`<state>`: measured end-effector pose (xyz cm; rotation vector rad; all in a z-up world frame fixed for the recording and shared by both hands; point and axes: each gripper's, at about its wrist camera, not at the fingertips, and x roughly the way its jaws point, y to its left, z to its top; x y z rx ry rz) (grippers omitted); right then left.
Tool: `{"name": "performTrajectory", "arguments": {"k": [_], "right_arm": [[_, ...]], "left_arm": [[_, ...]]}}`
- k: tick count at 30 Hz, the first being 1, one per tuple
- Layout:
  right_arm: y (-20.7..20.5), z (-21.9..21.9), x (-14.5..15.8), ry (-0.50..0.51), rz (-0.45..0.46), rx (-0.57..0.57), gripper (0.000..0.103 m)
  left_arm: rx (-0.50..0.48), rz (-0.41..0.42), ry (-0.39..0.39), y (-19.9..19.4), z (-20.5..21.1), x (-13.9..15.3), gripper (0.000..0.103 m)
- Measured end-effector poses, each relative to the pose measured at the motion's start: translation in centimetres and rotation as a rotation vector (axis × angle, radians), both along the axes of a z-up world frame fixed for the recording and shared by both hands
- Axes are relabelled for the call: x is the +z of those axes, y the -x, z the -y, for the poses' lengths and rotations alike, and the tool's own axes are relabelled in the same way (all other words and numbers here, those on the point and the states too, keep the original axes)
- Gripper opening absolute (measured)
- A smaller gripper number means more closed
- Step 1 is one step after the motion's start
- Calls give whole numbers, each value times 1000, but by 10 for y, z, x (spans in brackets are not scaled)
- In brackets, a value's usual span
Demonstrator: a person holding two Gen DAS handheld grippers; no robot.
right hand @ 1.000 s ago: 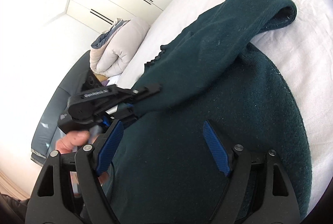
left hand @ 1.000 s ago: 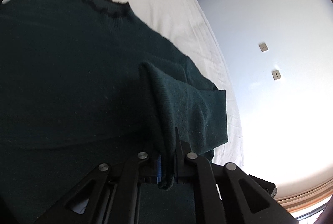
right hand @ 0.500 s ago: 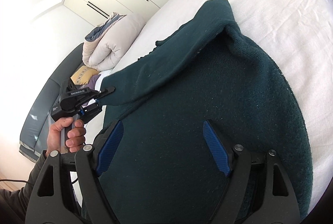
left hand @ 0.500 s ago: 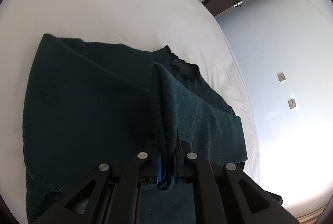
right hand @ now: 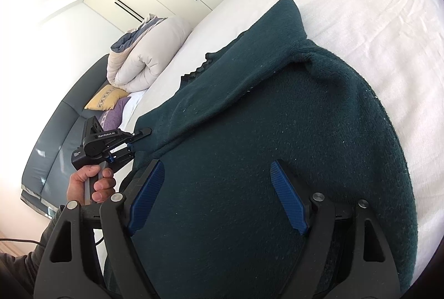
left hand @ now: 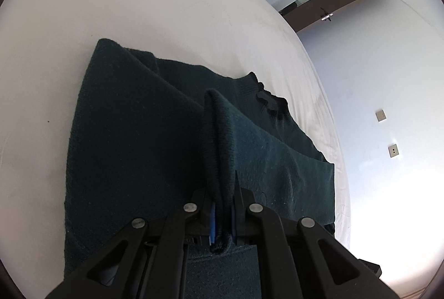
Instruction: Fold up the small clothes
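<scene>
White bedding covers the bed [left hand: 172, 7] where our dark green sweater [right hand: 277, 132] lies. One sleeve is drawn across its body; the rest looks unfolded. Our left gripper [left hand: 223, 211] fingers pinch the sleeve cuff [left hand: 219, 149]. Our right gripper [right hand: 219, 199] hangs over the sweater, fingers wide and empty.

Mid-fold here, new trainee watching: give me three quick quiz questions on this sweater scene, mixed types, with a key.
1. True or false: the right hand-held gripper is clamped on the dark green sweater.
2. Which holds a pinched fold of the sweater's cuff? A) the left hand-held gripper B) the right hand-held gripper C) neither
3. Fill in: the sweater lies on a white ____.

Key: 1. false, its jaws are spread above the fabric. 2. A. 3. bed.
</scene>
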<state>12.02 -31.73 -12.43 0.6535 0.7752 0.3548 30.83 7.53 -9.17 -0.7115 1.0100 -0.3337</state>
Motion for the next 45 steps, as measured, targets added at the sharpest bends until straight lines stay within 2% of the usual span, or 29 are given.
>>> {"name": "performTrajectory", "arguments": {"k": [6, 10, 13, 17, 19, 20, 22, 24, 25, 26, 28, 31, 33, 34, 35, 36, 38, 40, 42, 43, 45], "right_arm": [[-4, -1, 2, 14, 0, 1, 79], [-7, 0, 5, 16, -15, 2, 79], [-9, 5, 12, 5, -36, -16, 79], [-23, 12, 30, -20, -11, -54, 79], [-37, 18, 45, -10, 0, -59, 79], [-46, 21, 52, -13, 7, -64, 79], [-69, 32, 65, -44, 25, -68, 79], [-93, 41, 72, -43, 12, -83, 79], [-102, 43, 75, -41, 5, -83, 79], [-117, 48, 76, -48, 1, -78, 79], [-136, 55, 77, -79, -9, -73, 79], [-166, 71, 64, -174, -48, -70, 79], [-184, 84, 42, -208, -118, -106, 79], [-187, 88, 31, -207, -155, -117, 77], [-191, 93, 16, -207, -199, -118, 68], [-189, 97, 10, -204, -180, -116, 64], [-179, 99, 10, -188, -140, -88, 63], [-167, 101, 21, -123, -138, -84, 65], [-153, 97, 30, -103, -95, -66, 65], [-147, 94, 31, -97, -86, -54, 66], [-144, 89, 17, -50, -126, -20, 66]], "left_arm": [[-10, -36, -5, -2, 4, -19, 10], [-20, -37, -4, 2, 6, -16, 10], [-46, -29, -48, 3, 10, -12, 13], [-44, -37, -20, 6, 5, -13, 15], [-45, -39, -14, 8, 3, -10, 25], [-43, -38, -19, 11, 3, -7, 36], [-32, -30, -72, 17, 3, 3, 51], [2, -29, -239, 24, 8, 18, 59], [34, -18, -350, 29, 11, 27, 68], [55, 8, -423, 33, 14, 35, 70], [72, 84, -489, 39, 21, 48, 70], [-7, 185, -486, 29, 43, 52, 71], [-47, 160, -544, 16, 57, 37, 70], [-65, 115, -554, 9, 60, 23, 70], [-72, 85, -539, 5, 60, 7, 71], [-56, 127, -538, 9, 60, 5, 72], [-54, 165, -560, 18, 61, 4, 72], [-52, 172, -604, 24, 66, 8, 72], [-52, 176, -642, 28, 73, 9, 73], [-48, 178, -651, 29, 73, 8, 75], [-39, 167, -657, 34, 72, 7, 79]]}}
